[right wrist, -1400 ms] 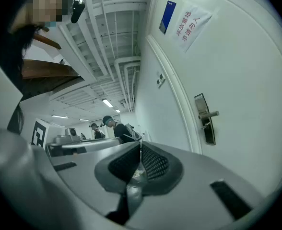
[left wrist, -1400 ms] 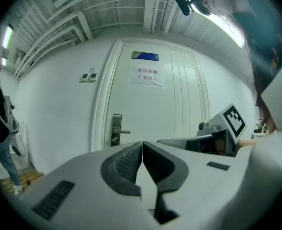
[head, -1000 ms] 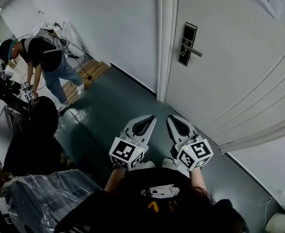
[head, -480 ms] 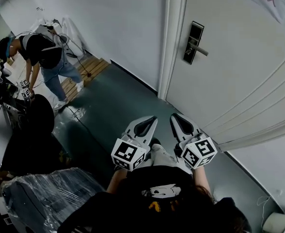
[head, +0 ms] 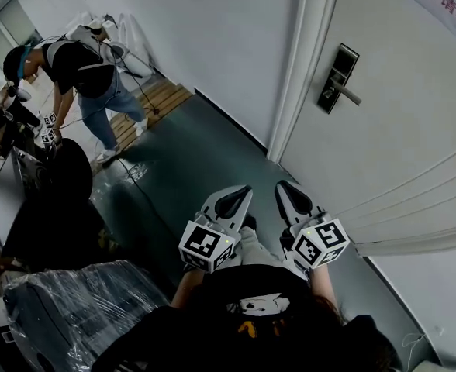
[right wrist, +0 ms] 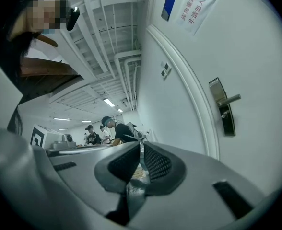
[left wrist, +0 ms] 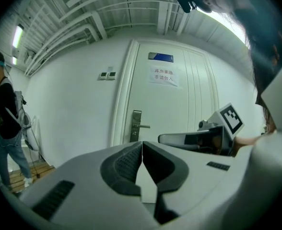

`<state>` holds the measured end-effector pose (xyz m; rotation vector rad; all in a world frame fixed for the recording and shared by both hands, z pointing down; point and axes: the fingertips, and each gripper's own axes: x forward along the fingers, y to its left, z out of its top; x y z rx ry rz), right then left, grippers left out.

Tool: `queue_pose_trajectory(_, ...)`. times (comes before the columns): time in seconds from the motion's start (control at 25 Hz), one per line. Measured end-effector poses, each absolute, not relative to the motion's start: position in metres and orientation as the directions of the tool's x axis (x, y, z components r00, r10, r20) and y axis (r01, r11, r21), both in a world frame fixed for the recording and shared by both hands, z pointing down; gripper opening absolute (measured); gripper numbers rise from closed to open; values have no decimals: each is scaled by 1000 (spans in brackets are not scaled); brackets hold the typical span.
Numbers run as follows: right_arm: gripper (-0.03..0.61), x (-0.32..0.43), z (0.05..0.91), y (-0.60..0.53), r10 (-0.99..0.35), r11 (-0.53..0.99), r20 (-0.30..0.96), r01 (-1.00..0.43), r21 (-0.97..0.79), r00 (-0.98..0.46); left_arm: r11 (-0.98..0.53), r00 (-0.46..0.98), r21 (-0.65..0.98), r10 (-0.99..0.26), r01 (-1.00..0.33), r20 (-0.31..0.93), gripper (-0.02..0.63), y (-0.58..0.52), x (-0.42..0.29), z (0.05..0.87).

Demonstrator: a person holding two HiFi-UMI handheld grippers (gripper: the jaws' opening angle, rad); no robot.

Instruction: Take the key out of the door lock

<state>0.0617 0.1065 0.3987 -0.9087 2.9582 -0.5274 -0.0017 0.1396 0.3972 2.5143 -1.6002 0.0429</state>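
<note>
Blue plate [left wrist: 160, 57] above door [left wrist: 179, 109] shows only in gripper views.

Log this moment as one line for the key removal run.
stage: pre-contact | left gripper: shut, empty | right gripper: shut, empty | door lock: untouched | key: too small to tell

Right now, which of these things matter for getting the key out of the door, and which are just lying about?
For the job: door lock, left gripper and right gripper, both shut and empty. The key itself is too small to make out.

Lying about: plastic-wrapped bundle, floor cable, wooden boards, door notice.
</note>
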Motion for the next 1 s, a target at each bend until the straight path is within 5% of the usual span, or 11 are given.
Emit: queue_pose_trajectory(1.0,12,38,429,-115,-574,722,110,-565,-401,-811,-432,443,99,-879,-896,176,9,-86,-32,414)
